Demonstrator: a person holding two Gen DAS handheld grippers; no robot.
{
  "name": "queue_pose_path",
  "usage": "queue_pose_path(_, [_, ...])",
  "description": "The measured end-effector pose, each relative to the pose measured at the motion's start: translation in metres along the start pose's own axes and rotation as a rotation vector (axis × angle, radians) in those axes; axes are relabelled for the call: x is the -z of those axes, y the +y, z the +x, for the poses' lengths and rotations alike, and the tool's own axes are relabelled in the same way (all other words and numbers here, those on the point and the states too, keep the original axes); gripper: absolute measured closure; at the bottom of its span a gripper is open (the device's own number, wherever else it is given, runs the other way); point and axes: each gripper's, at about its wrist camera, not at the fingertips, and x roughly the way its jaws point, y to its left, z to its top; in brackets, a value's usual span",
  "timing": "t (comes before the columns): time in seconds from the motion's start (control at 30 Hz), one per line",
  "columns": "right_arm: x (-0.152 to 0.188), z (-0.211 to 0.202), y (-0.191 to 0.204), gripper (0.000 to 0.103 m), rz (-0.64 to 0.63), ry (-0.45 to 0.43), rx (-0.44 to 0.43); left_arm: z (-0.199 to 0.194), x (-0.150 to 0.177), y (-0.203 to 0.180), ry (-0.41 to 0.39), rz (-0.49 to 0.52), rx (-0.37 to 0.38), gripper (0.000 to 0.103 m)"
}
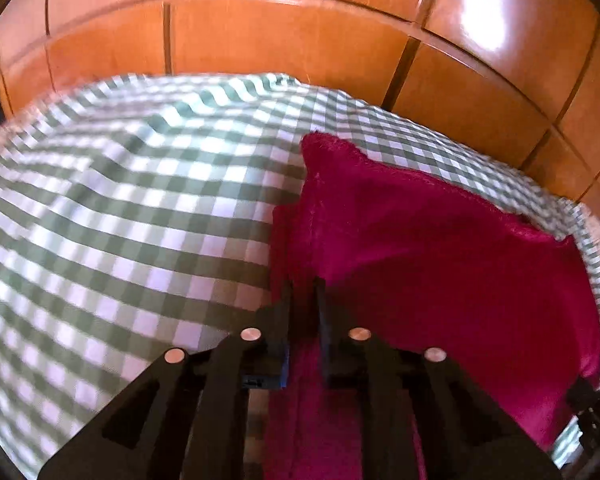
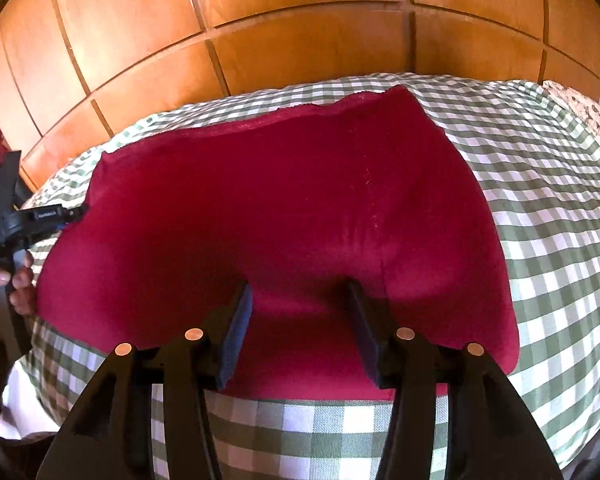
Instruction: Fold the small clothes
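The left gripper point(image 1: 303, 292) is pinching, with its jaws nearly together, the near edge of the crimson, plush, fleece-like garment point(image 2: 284, 216), and a strip of that cloth is running down between its 2 fingers; this grip is probably there to pin or lift one side so the fabric can be drawn over itself. The right gripper point(image 2: 300, 300) is hovering with its jaws spread wide over the near hem, and whether its fingers point(image 2: 238, 332) are touching the fabric is unclear; the open spread is likely readying it to bite the hem just ahead. The garment is lying spread ahead of both grippers on the green-and-white checked cloth cover point(image 2: 548, 240), which is giving it a flat bed for folding. Beyond the grippers the glossy orange-brown wooden panelling point(image 2: 300, 28) is standing as a backdrop. Counted: 1 garment, 1 checked cover, 2 grippers, and 1 bare hand point(image 2: 16, 280) gripping the left tool's handle.
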Motion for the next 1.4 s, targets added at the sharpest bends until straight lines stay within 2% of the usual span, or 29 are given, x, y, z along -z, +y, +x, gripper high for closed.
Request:
queue_pose_path(0.07, [0.001, 0.0, 0.0, 0.053, -0.002, -0.004, 0.0, -0.014, 0.003, -0.006, -0.033, 0.01, -0.004, 0.084])
queue_pose_path(0.1, [0.001, 0.0, 0.0, 0.052, -0.002, -0.006, 0.0, -0.024, 0.004, -0.008, -0.052, 0.012, -0.007, 0.075])
queue_pose_path(0.13, [0.002, 0.0, 0.001, 0.05, 0.0, -0.008, -0.001, -0.033, 0.007, -0.011, -0.074, 0.022, -0.008, 0.074])
queue_pose_path(0.3, [0.004, 0.0, 0.007, 0.043, -0.018, -0.014, 0.013, -0.062, 0.017, -0.016, -0.128, 0.077, -0.024, 0.07])
queue_pose_path(0.57, [-0.002, -0.008, 0.004, 0.043, 0.003, -0.007, -0.001, -0.074, 0.026, -0.018, -0.144, 0.11, -0.032, 0.063])
queue_pose_path(0.67, [-0.012, -0.018, -0.003, 0.043, 0.025, -0.04, 0.01, -0.076, 0.03, -0.018, -0.146, 0.116, -0.033, 0.061])
queue_pose_path(0.93, [-0.059, -0.01, -0.048, 0.043, 0.11, -0.095, 0.153, -0.075, 0.032, -0.02, -0.145, 0.123, -0.04, 0.057])
queue_pose_path(1.0, [-0.071, 0.002, -0.058, 0.043, 0.121, -0.083, 0.176, -0.073, 0.033, -0.021, -0.142, 0.125, -0.042, 0.057])
queue_pose_path(1.07, [-0.083, 0.022, -0.065, 0.043, 0.137, -0.032, 0.154, -0.071, 0.034, -0.021, -0.137, 0.129, -0.04, 0.057])
queue_pose_path(1.17, [-0.089, 0.053, -0.072, 0.043, 0.133, 0.05, 0.217, -0.062, 0.036, -0.02, -0.117, 0.132, -0.051, 0.057])
queue_pose_path(1.3, [-0.091, 0.063, -0.083, 0.043, 0.167, 0.075, 0.184, -0.041, 0.04, -0.01, -0.049, 0.107, -0.067, 0.055])
queue_pose_path(1.4, [-0.092, 0.053, -0.089, 0.043, 0.185, 0.072, 0.13, -0.046, 0.042, -0.003, -0.069, 0.073, -0.053, 0.056])
